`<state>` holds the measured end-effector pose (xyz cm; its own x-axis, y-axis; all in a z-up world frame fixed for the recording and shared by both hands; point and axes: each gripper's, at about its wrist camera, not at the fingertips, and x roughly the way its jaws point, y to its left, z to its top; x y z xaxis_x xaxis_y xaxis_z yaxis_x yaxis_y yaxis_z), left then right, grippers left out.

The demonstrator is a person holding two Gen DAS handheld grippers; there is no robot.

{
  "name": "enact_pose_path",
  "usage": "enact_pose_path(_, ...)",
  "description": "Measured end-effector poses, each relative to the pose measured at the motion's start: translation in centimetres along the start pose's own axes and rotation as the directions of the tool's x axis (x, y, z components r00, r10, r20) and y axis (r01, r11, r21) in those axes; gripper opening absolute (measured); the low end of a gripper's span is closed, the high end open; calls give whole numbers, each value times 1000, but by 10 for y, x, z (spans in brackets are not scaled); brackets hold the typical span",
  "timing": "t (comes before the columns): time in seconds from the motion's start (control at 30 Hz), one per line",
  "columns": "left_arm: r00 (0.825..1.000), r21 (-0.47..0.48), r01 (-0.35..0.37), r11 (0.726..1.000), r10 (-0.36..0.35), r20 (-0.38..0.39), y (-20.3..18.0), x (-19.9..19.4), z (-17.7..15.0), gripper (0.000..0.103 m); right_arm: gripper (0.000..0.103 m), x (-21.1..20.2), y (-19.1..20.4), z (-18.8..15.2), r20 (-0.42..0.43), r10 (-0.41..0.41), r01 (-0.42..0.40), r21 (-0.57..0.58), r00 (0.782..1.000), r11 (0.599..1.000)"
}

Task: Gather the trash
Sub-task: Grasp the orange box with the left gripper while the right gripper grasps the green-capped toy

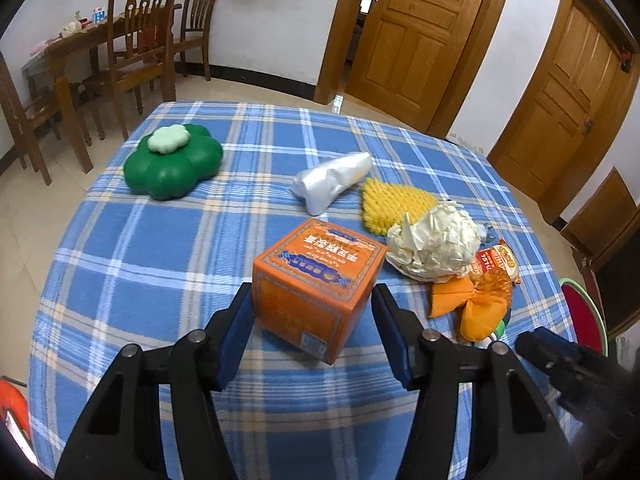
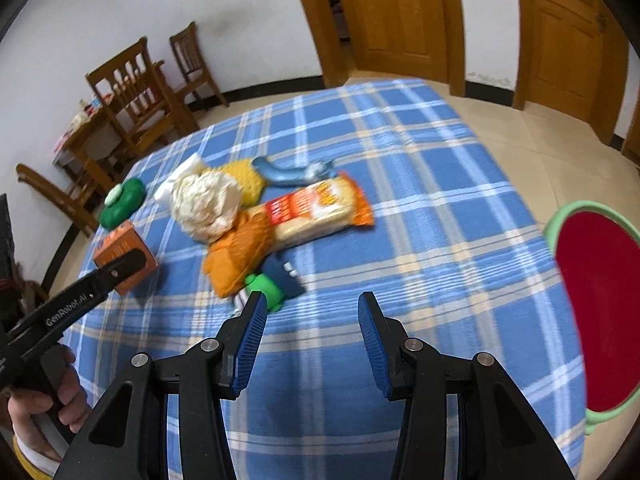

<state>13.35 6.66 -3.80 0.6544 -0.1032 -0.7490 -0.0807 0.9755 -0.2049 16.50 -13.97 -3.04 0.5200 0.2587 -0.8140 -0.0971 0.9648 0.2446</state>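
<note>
An orange cardboard box (image 1: 316,284) stands on the blue plaid table (image 1: 160,248). My left gripper (image 1: 314,304) is open with its fingers on either side of the box, not closed on it. The box also shows in the right wrist view (image 2: 124,256), partly behind the left gripper's finger. My right gripper (image 2: 310,312) is open and empty above the cloth, just right of a green cap (image 2: 266,290). A crumpled cream paper ball (image 1: 436,246), yellow foam net (image 1: 394,204), orange bag (image 1: 480,308), snack packet (image 2: 316,212) and clear plastic bag (image 1: 332,180) lie clustered.
A green flower-shaped container (image 1: 172,162) with a pale lid sits at the far left of the table. A red bin with a green rim (image 2: 596,308) stands off the table's right edge. Wooden chairs (image 1: 136,36) and doors (image 1: 424,28) stand behind.
</note>
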Motion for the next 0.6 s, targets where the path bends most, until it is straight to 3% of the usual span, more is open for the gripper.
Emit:
enact_pose_path(0.17, 1000, -10, -6, 1000, 6, 10, 7, -3, -1, 57, 50, 12, 15, -1, -28, 8, -9, -45, 1000, 999)
enact_pose_path(0.33, 1000, -15, -4, 1000, 4, 12, 9, -4, -2, 57, 57, 21, 26, -2, -42, 15, -18, -79, 999, 997)
enact_pose_path(0.6, 1000, -16, -3, 1000, 3, 12, 9, -4, -2, 57, 57, 27, 35, -2, -6, -21, 20, -124, 1000, 992)
